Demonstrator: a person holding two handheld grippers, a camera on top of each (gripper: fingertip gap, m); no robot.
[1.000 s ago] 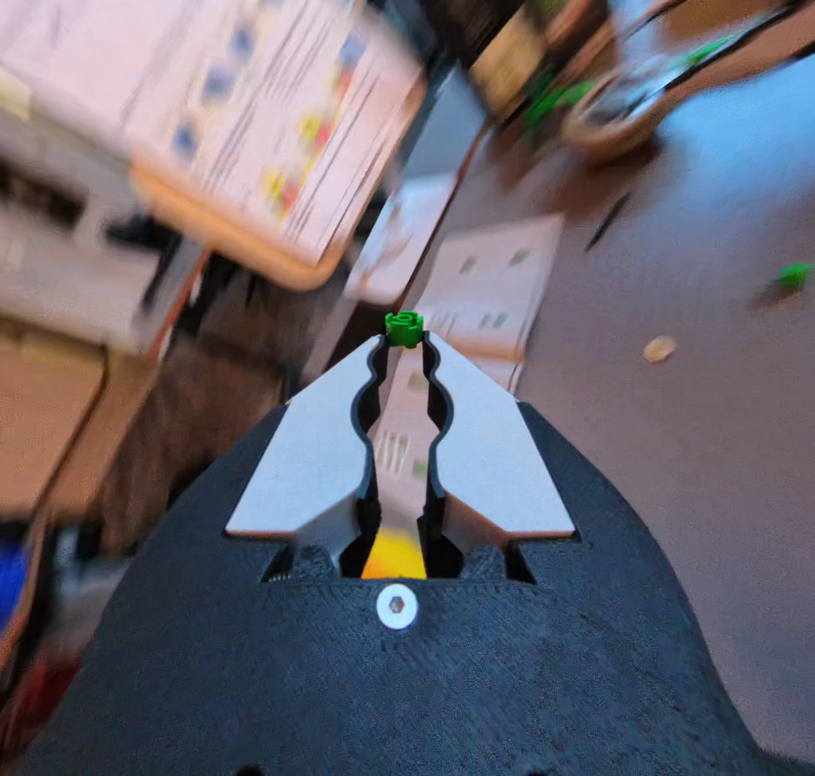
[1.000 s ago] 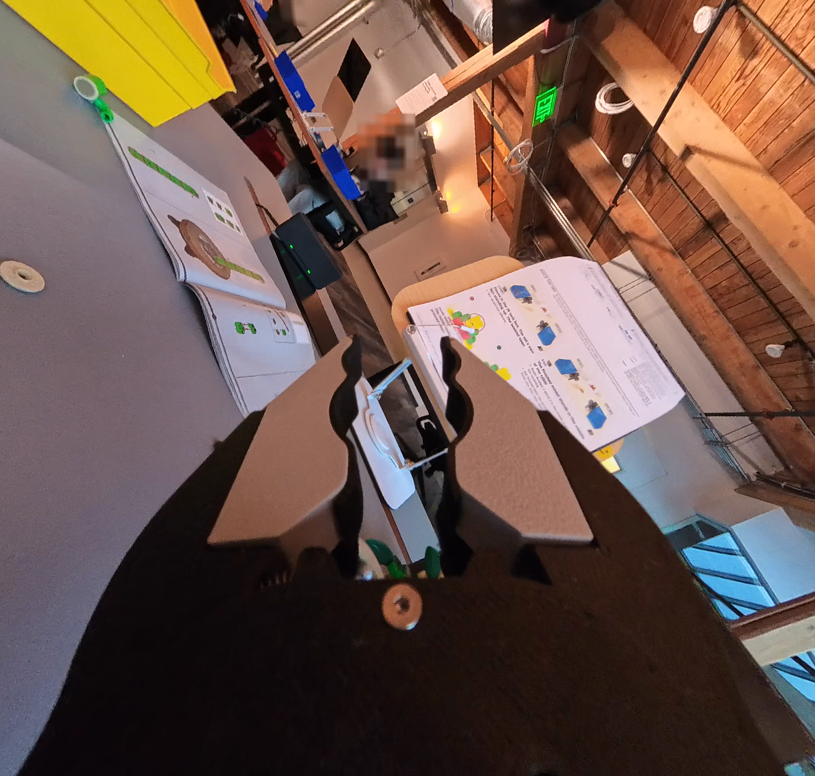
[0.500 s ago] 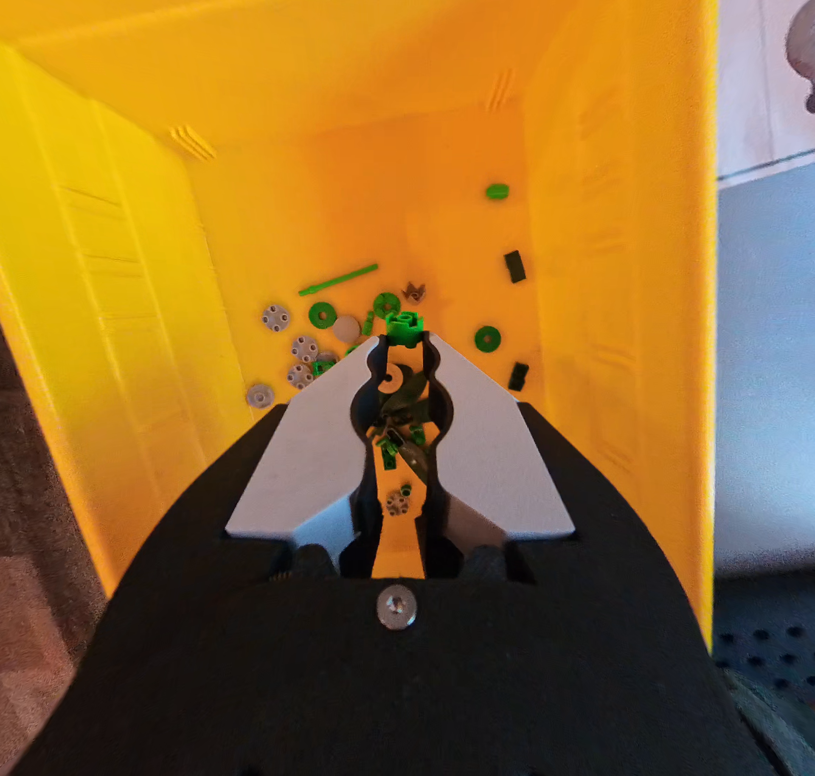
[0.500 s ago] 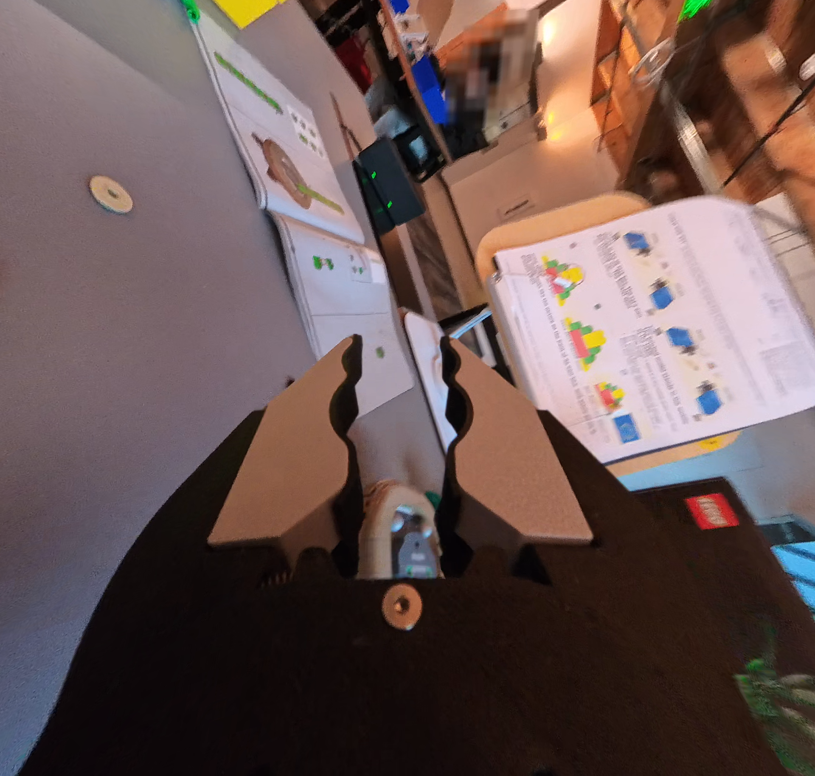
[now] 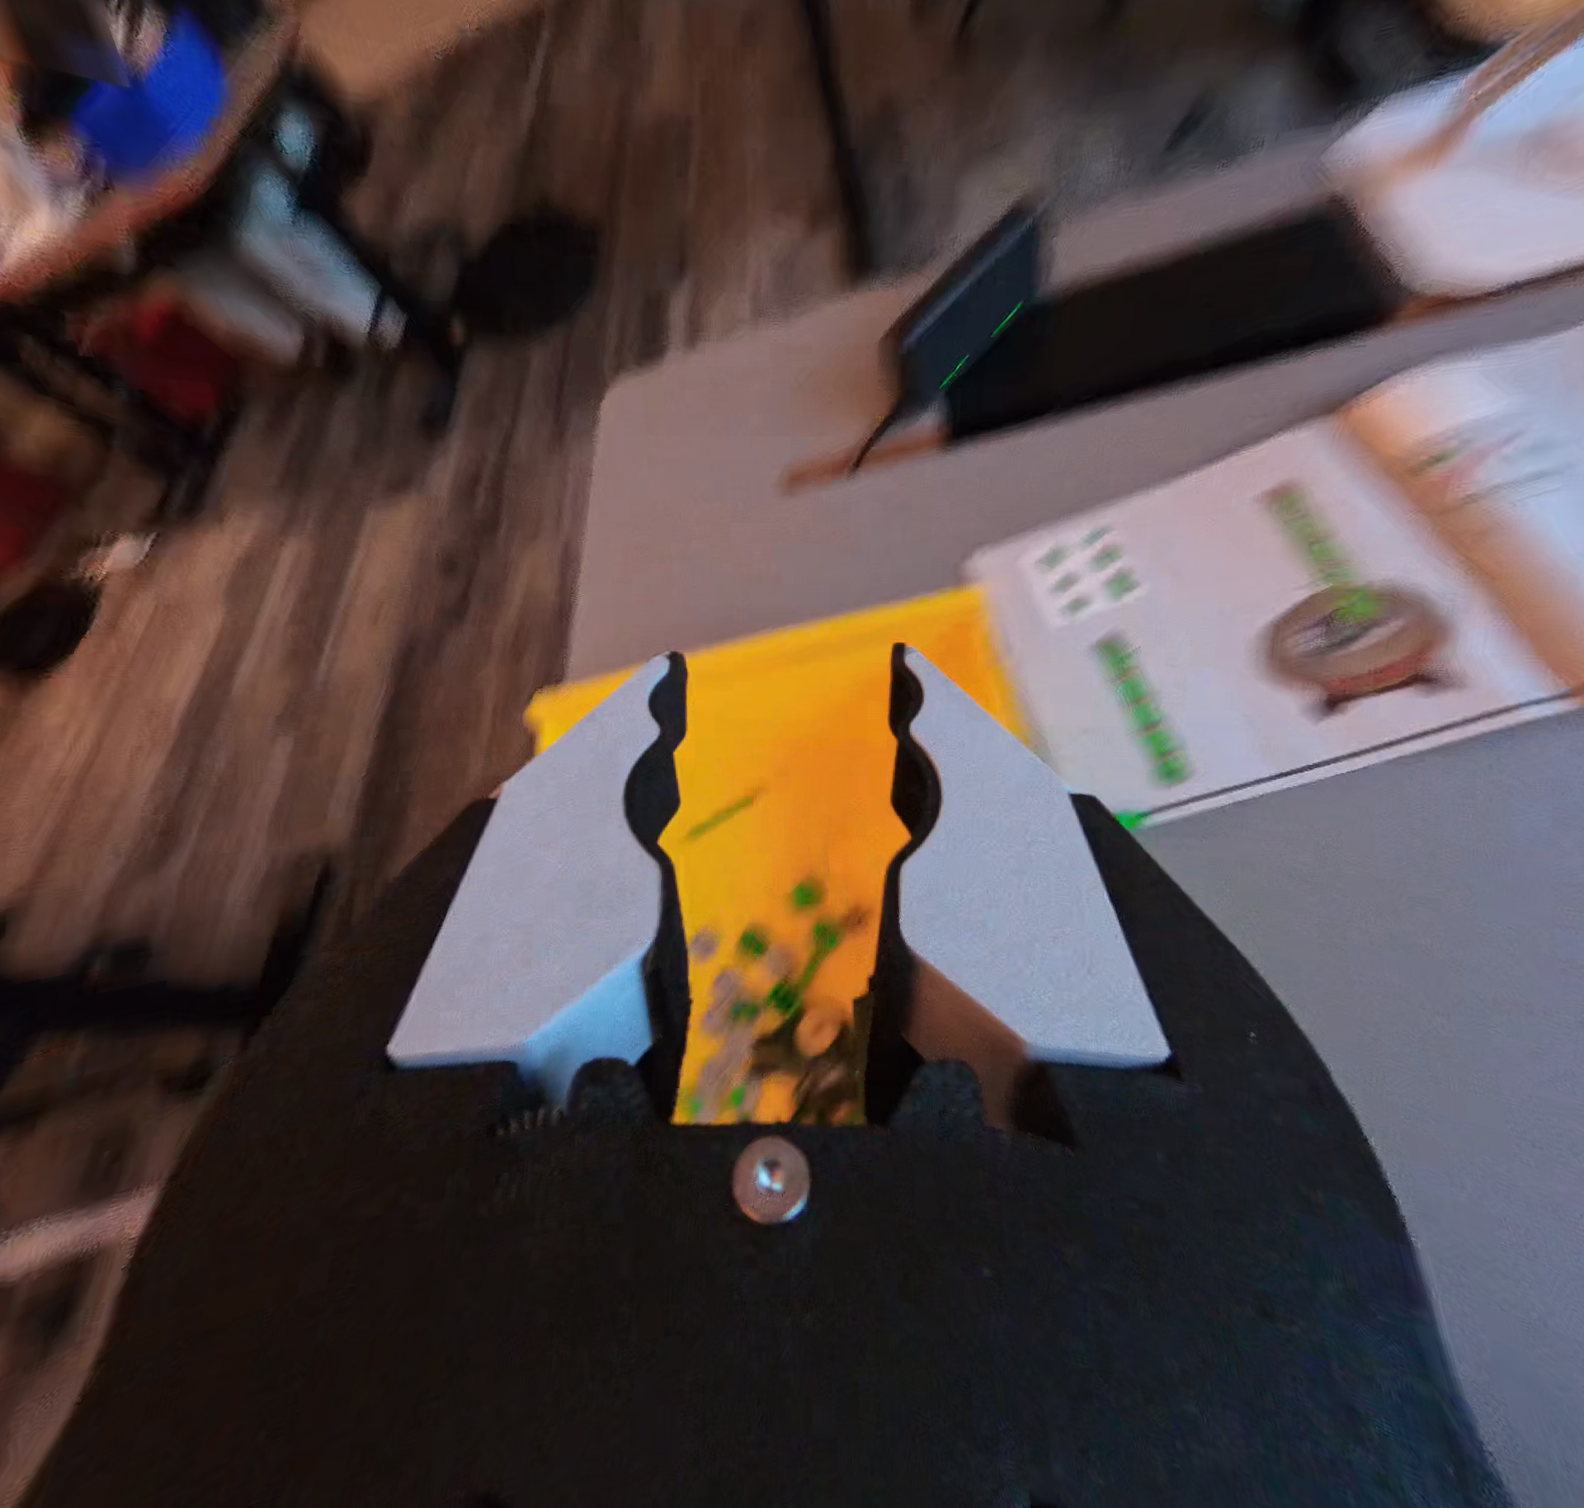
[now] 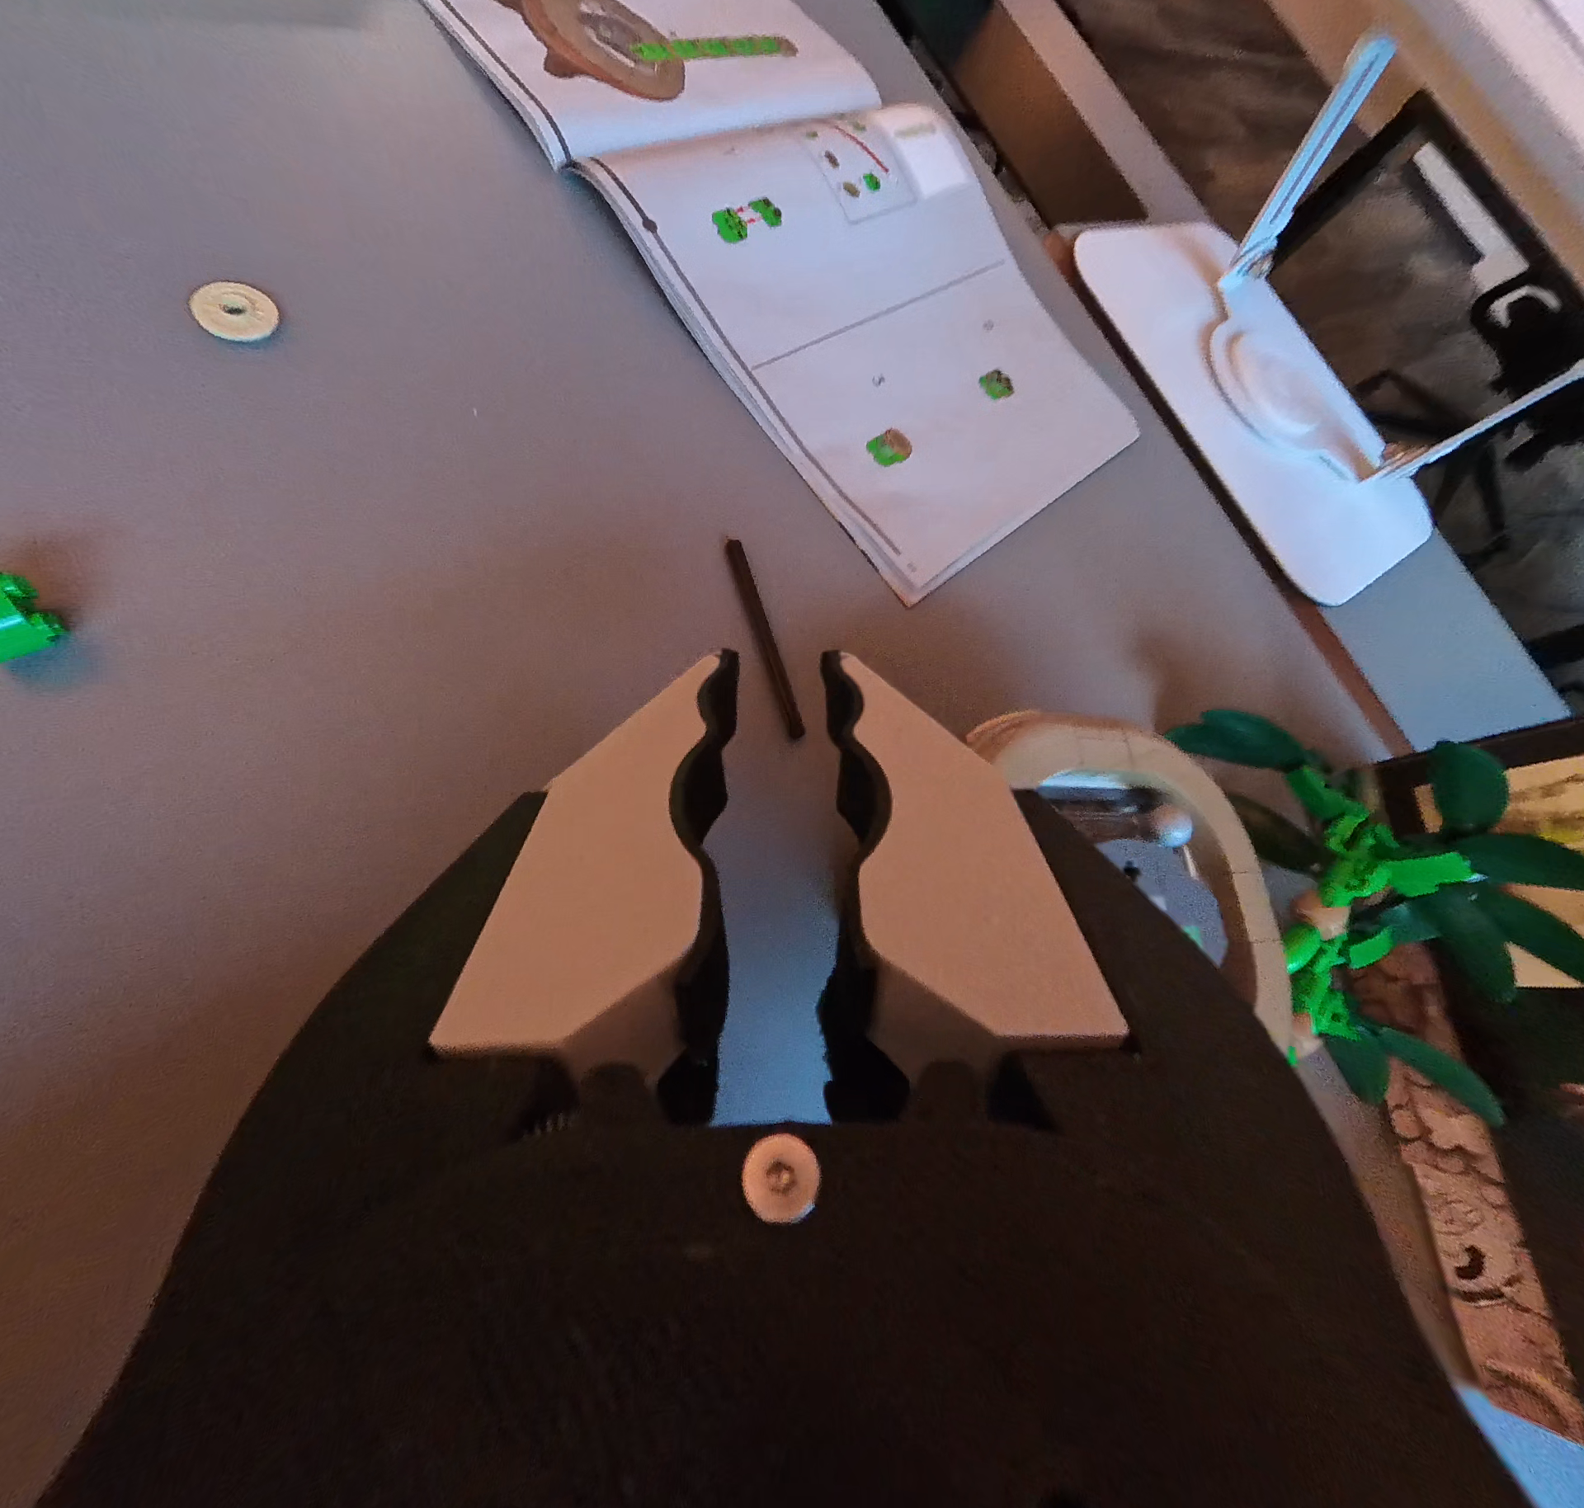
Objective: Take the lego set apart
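Observation:
My left gripper is open and empty above the yellow bin, which holds several loose green and grey lego pieces. My right gripper is open and empty just above the grey table. A thin black rod lies on the table right past its fingertips. The lego plant set, green leaves on a tan rounded base, stands to the right of the right gripper. A green lego piece and a tan round piece lie on the table at the left.
An open instruction booklet lies on the table ahead; it also shows in the left wrist view. A white lamp base stands at the table's right edge. A black box sits beyond. Wooden floor lies left of the bin. About 50 cm separates my left fingertips from my right. The thin black rod sits 4 cm or so from the ends of my right fingers.
My left gripper has let go of the small green piece over the bin, opened and pulled back. My right gripper has swung down toward the table near the black rod.

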